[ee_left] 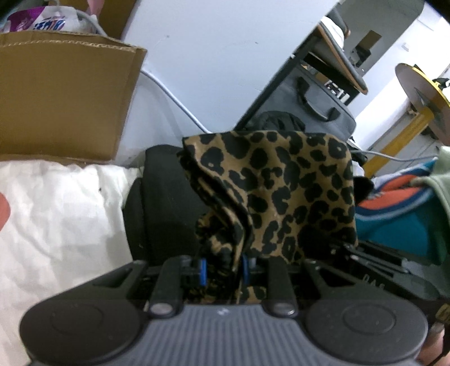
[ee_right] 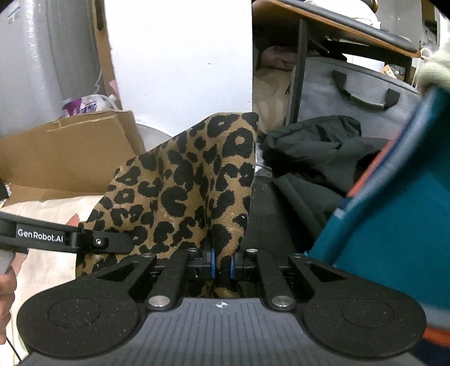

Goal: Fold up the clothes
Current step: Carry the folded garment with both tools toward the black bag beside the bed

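Holding the leopard-print garment (ee_left: 281,191) aloft, left gripper (ee_left: 225,267) and right gripper (ee_right: 222,264) both clenched on its edge. Risk: thin pinch slips, or cloth snags the black clothes (ee_right: 315,146) far right. Cardboard box (ee_left: 64,95) crowds left; white bedding (ee_left: 56,214) near-left looks open.

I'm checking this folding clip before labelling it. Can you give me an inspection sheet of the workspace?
Surface: white sheet, creased.
Job's things: leopard-print garment, bunched and held up.
Clutter: black clothing; teal and orange garment; cardboard box.
Grippers: left claw and right claw both shut on the leopard-print garment.
Cables: grey cable along the wall.
Surroundings: white wall, grey bag under a desk.
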### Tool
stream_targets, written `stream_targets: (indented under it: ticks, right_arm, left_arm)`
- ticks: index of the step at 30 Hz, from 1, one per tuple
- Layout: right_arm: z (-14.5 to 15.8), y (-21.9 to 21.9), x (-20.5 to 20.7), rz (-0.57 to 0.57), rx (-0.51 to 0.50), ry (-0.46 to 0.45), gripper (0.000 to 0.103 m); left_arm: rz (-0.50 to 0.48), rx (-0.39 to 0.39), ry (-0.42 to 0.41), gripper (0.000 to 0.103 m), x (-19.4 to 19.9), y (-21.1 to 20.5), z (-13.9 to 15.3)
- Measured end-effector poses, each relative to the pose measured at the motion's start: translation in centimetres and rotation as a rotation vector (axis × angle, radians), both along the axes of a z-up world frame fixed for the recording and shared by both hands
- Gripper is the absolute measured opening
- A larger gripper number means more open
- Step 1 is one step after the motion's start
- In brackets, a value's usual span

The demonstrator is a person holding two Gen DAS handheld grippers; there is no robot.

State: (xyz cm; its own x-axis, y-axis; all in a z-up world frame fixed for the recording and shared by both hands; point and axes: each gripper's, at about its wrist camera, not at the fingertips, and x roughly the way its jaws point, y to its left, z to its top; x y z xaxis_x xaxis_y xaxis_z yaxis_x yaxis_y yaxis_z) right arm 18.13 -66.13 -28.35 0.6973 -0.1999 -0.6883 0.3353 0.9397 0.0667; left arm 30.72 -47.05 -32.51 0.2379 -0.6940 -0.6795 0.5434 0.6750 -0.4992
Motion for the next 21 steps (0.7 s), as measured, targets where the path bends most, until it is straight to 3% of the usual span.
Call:
stream_targets:
  ticks: [21]
  right_arm:
    - [-4.0,-4.0,10.4,0.011,0.028,0.087,0.009]
  left_arm:
    - [0.066,0.066,0.061,0.024,7.3,-3.3,-3.6]
